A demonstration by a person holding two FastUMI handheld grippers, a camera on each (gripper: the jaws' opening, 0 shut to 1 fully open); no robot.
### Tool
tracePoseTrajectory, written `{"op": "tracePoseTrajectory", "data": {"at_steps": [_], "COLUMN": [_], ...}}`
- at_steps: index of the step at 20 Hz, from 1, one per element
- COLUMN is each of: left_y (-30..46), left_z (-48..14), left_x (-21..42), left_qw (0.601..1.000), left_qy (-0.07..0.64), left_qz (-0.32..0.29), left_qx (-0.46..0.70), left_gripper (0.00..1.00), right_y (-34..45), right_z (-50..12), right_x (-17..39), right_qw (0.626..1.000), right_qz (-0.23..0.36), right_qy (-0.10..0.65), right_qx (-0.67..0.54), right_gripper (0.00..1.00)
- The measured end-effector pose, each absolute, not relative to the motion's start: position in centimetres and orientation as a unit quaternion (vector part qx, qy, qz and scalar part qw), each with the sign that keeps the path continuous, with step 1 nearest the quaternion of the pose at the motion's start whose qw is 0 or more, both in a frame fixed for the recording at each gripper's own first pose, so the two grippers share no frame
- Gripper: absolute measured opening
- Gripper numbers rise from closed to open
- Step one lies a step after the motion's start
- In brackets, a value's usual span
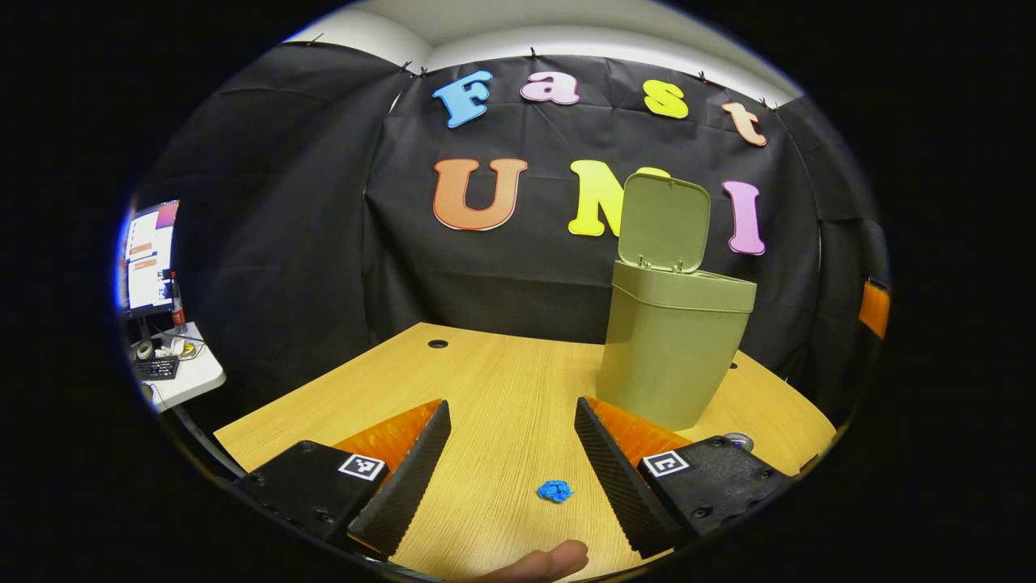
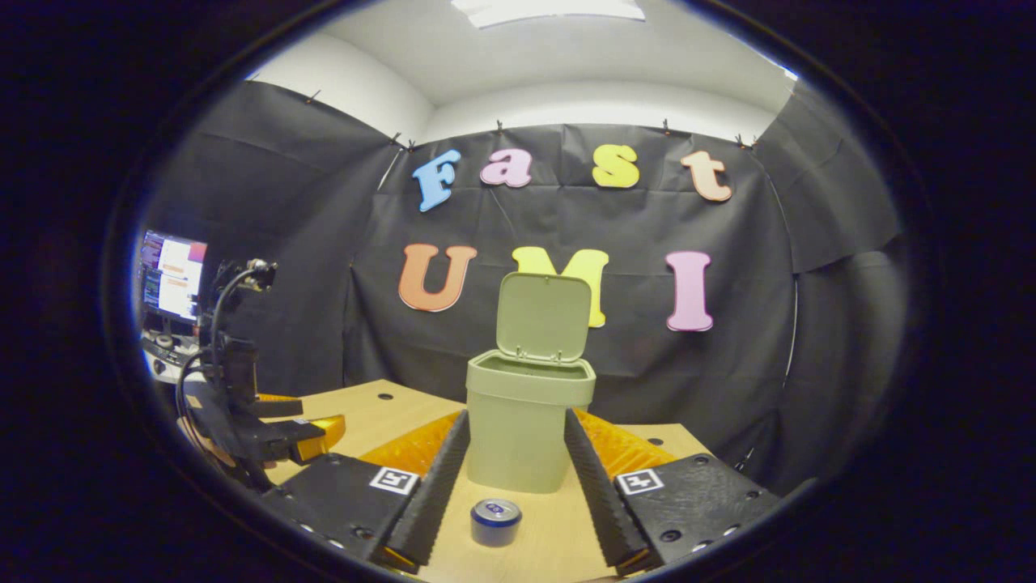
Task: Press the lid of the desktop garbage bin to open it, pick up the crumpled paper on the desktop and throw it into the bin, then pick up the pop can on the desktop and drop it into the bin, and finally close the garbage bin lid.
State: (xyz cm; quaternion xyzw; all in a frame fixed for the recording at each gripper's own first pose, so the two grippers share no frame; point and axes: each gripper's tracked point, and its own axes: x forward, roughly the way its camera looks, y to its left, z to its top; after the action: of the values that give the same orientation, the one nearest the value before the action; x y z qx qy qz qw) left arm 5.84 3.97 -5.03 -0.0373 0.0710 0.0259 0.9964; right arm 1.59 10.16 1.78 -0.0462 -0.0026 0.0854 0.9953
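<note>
Bin (image 2: pixel 518 429) lid (image 2: pixel 544 316) up; both tools spread, empty

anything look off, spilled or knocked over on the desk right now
Nothing stands out. The bin stands upright with its lid flipped up. The can stands upright in front of it, and the crumpled paper lies on the desk. No spill or damage shows.

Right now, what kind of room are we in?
Probably a recording booth in an office: black cloth wall, wooden desk with a green bin, and a computer monitor outside.
</note>
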Motion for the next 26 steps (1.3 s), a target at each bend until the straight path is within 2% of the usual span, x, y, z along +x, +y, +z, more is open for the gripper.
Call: {"op": "tracePoseTrajectory", "data": {"at_steps": [2,3,7,11,13,14,15,19,22,26], "left_y": [3.7,3.5,2.7,1.6,1.0,0.8,0.5,0.0,0.1,-0.6], "left_z": [-5.0,-4.9,-6.1,-9.2,-11.4,-12.8,-14.2,-19.3,-20.3,-21.1], "left_x": [5.9,6.0,6.9,8.3,8.9,9.3,9.6,10.6,10.5,10.2], "left_qw": [0.997,0.997,0.997,0.993,0.989,0.986,0.982,0.963,0.957,0.953], "left_qy": [0.067,0.065,0.076,0.115,0.145,0.163,0.183,0.264,0.286,0.297], "left_qz": [0.017,0.013,-0.001,-0.01,-0.02,-0.025,-0.031,-0.035,-0.035,-0.06], "left_qx": [-0.032,-0.031,-0.031,-0.018,-0.012,-0.014,-0.018,-0.035,-0.039,-0.024], "left_gripper": [0.99,0.99,0.99,0.99,1.0,0.99,1.0,1.0,1.0,1.0], "right_y": [10.3,10.2,10.0,9.5,9.5,9.5,9.4,9.1,8.5,8.2], "right_z": [1.0,0.7,-0.7,-2.7,-3.6,-4.1,-4.6,-6.0,-6.6,-7.4], "right_x": [0.8,0.4,-0.4,-0.5,-0.4,-0.4,-0.4,-0.2,0.0,0.2], "right_qw": [0.995,0.995,0.995,0.994,0.994,0.993,0.993,0.993,0.993,0.993], "right_qz": [0.09,0.092,0.096,0.094,0.091,0.09,0.089,0.09,0.084,0.08], "right_qy": [0.001,0.004,0.014,0.032,0.037,0.04,0.044,0.059,0.066,0.075], "right_qx": [-0.046,-0.041,-0.027,-0.04,-0.051,-0.058,-0.062,-0.055,-0.052,-0.048], "right_gripper": [0.93,0.89,0.98,0.95,0.98,0.95,0.98,0.95,0.98,0.95]}}
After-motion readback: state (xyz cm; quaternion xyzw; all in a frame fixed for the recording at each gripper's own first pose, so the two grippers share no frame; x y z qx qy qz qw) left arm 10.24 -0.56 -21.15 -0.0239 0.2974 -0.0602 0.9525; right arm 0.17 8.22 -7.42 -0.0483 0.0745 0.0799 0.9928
